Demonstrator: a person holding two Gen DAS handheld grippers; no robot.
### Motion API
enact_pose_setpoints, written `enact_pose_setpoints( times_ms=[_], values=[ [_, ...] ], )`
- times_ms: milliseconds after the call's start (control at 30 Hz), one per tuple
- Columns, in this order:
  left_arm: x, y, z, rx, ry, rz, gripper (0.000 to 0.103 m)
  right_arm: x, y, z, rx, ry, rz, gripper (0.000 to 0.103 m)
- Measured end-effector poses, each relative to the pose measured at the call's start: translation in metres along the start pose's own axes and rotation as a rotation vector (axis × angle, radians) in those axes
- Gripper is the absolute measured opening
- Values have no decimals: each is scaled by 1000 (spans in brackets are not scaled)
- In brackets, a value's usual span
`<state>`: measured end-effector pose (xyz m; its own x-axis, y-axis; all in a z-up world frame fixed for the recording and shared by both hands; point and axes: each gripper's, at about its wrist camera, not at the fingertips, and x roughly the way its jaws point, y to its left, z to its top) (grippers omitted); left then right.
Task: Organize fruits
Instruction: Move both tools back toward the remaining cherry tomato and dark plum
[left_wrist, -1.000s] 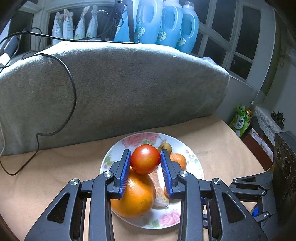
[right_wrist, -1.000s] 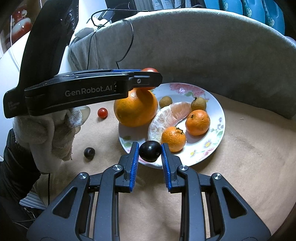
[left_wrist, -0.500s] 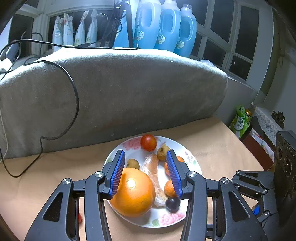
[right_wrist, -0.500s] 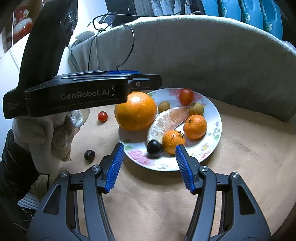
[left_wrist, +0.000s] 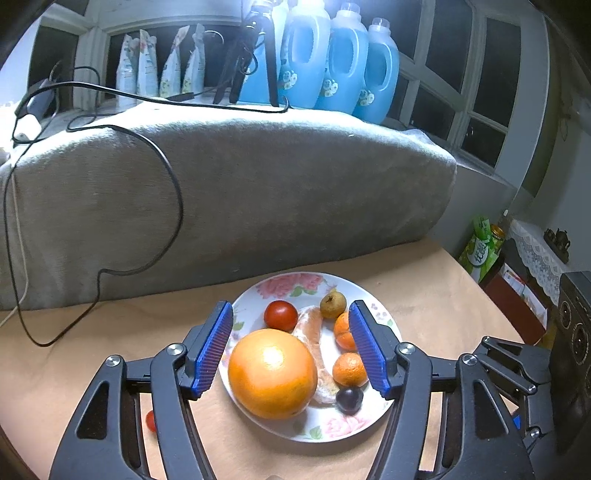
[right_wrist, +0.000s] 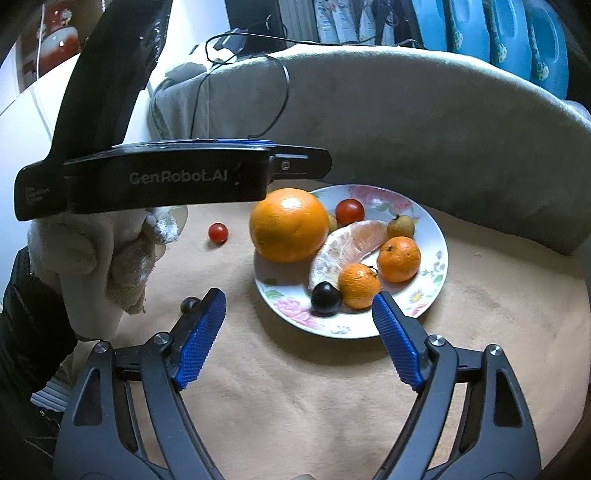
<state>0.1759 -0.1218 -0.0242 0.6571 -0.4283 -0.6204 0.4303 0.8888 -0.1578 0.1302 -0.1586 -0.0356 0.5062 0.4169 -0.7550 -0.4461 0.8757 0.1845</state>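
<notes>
A floral plate (right_wrist: 432, 295) (left_wrist: 332, 428) on the tan tabletop holds a big orange (right_wrist: 289, 224) (left_wrist: 272, 373), a red tomato (right_wrist: 349, 211) (left_wrist: 280, 315), a peeled pomelo wedge (right_wrist: 347, 247), two mandarins (right_wrist: 399, 258) (right_wrist: 359, 285), a dark plum (right_wrist: 325, 297) (left_wrist: 349, 400) and small brown fruits (right_wrist: 400, 226). My left gripper (left_wrist: 291, 347) is open and empty above the plate. My right gripper (right_wrist: 299, 339) is open and empty just in front of the plate. A cherry tomato (right_wrist: 218, 233) and a dark grape (right_wrist: 189, 305) lie loose on the table left of the plate.
A grey cushion (left_wrist: 221, 192) with a black cable (left_wrist: 173, 192) stands behind the plate. Blue detergent bottles (left_wrist: 343, 66) line the sill. The gloved hand (right_wrist: 110, 258) holding the left gripper is at the left of the right wrist view.
My left gripper let go of the red tomato onto the plate and drew back. My right gripper let go of the dark plum onto the plate's front and drew back. Both opened wide.
</notes>
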Motion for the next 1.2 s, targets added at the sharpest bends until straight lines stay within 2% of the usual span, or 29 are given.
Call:
enact_pose_setpoints(
  times_ms=[600, 1200],
  values=[
    [-34, 37, -17, -53, -18, 70, 65, 0, 36, -1, -47, 13, 52, 84],
    [-44, 80, -51, -134, 19, 126, 65, 21, 69, -3, -92, 72, 120, 84]
  ],
)
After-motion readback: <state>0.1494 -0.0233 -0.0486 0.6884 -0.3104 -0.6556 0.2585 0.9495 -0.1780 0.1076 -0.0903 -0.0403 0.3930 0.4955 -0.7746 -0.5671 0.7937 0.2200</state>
